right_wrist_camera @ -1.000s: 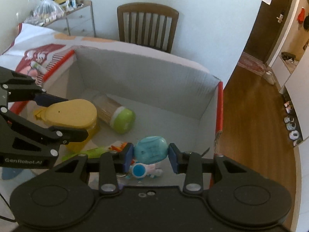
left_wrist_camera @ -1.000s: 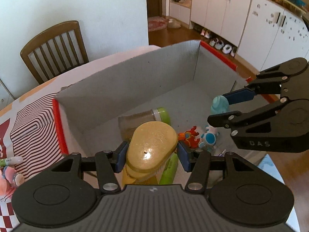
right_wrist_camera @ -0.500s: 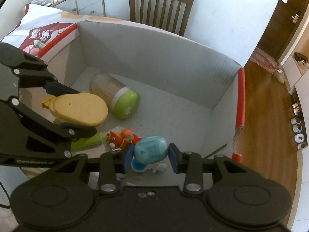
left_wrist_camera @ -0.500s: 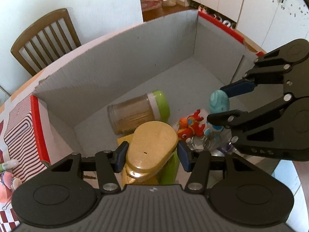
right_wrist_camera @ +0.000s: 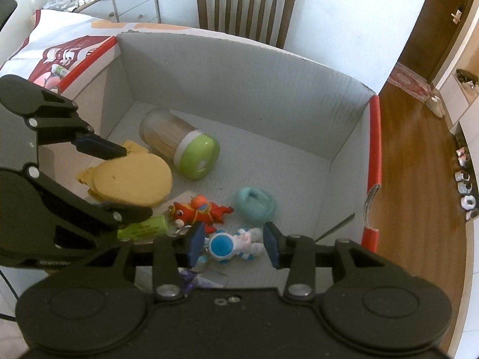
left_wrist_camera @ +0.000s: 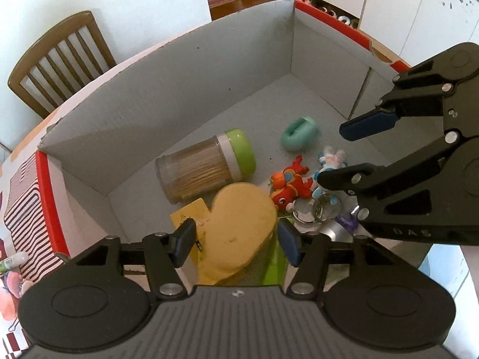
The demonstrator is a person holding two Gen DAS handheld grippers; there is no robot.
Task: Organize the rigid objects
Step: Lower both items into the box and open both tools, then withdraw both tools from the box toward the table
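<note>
Inside the grey cardboard box (left_wrist_camera: 209,68) on the table, both of your grippers hang pointing steeply down. Your left gripper (left_wrist_camera: 236,240) has just been opening: its 2 blue pads (left_wrist_camera: 182,240) now stand clear of the yellow oval-lidded container (left_wrist_camera: 239,227), which sits blurred between them, released. In the right wrist view that container (right_wrist_camera: 131,184) rests at 9 o'clock in the box, on a yellow paper (right_wrist_camera: 128,148).

Your right gripper (right_wrist_camera: 233,243) has also just been opening, and its jaws are empty and apart. The teal round object (right_wrist_camera: 256,205) lies on the box floor just beyond them, at 12 o'clock from the fingertips, free of the pads. Directly below the jaws lies a blue and white astronaut figure (right_wrist_camera: 232,243), not gripped. A red toy figure (right_wrist_camera: 203,212) lies just beside it at 10 o'clock, and a green tube (right_wrist_camera: 143,229) pokes out under your left gripper's lower finger.

A clear jar with a green lid (right_wrist_camera: 182,146), filled with thin sticks, lies on its side toward the far wall. From the left wrist view the teal object (left_wrist_camera: 299,134) sits at 1 o'clock from the jar (left_wrist_camera: 206,164), well apart from the yellow container.

A wooden chair (right_wrist_camera: 245,7) stands beyond the box.
</note>
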